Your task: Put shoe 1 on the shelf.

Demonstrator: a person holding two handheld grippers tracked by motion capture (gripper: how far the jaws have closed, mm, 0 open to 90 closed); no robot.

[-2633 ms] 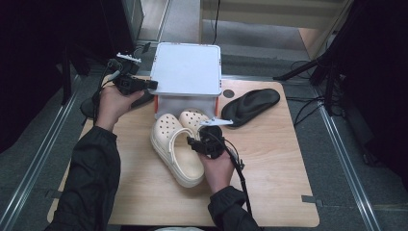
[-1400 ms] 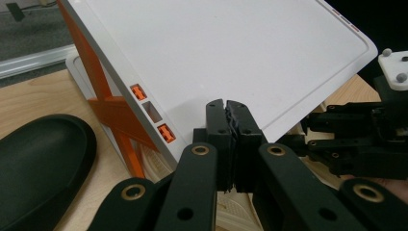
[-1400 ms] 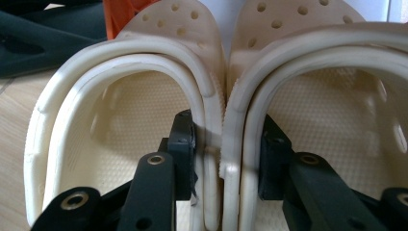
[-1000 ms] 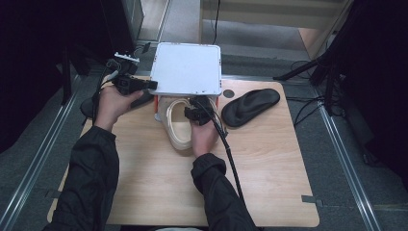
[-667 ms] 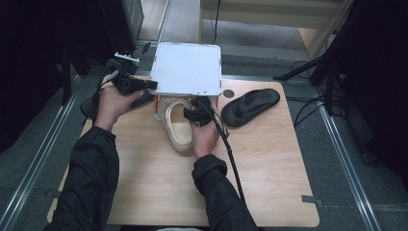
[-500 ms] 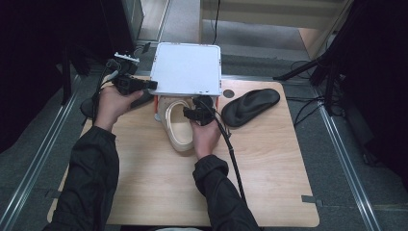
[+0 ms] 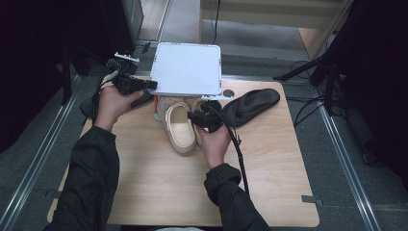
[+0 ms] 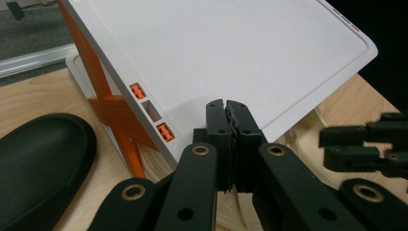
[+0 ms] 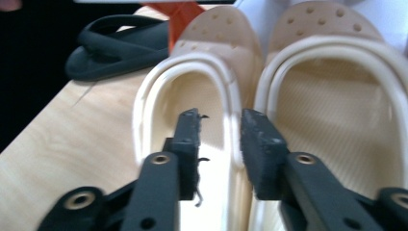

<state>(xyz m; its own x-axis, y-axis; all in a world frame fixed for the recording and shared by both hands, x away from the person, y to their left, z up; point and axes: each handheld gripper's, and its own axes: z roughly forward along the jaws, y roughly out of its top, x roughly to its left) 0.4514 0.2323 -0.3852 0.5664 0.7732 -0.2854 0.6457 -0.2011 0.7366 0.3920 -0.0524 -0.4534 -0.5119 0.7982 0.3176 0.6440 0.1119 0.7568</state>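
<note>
Clogs: my pair of cream perforated foam clogs [image 9: 269, 96] lies side by side, toes tucked under the raised white plastic lid [image 7: 186, 67].
Right gripper [image 9: 219, 130]: my jaws, just closing, straddle the left clog's inner rim, pads apart.
Left gripper [image 8: 226, 108]: clamped on the lid's edge.
Sandals: black foam sandals [image 7: 250, 103] flank the lid.

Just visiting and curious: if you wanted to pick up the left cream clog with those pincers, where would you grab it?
Probably the raised inner side wall of the cream clog, near its heel end, coming from above and behind. That rim is thin and stands upright, so one jaw fits inside the open foot well and one outside. The right gripper already straddles it, jaws apart. The toe is tucked under the white lid, harder to reach.
</note>
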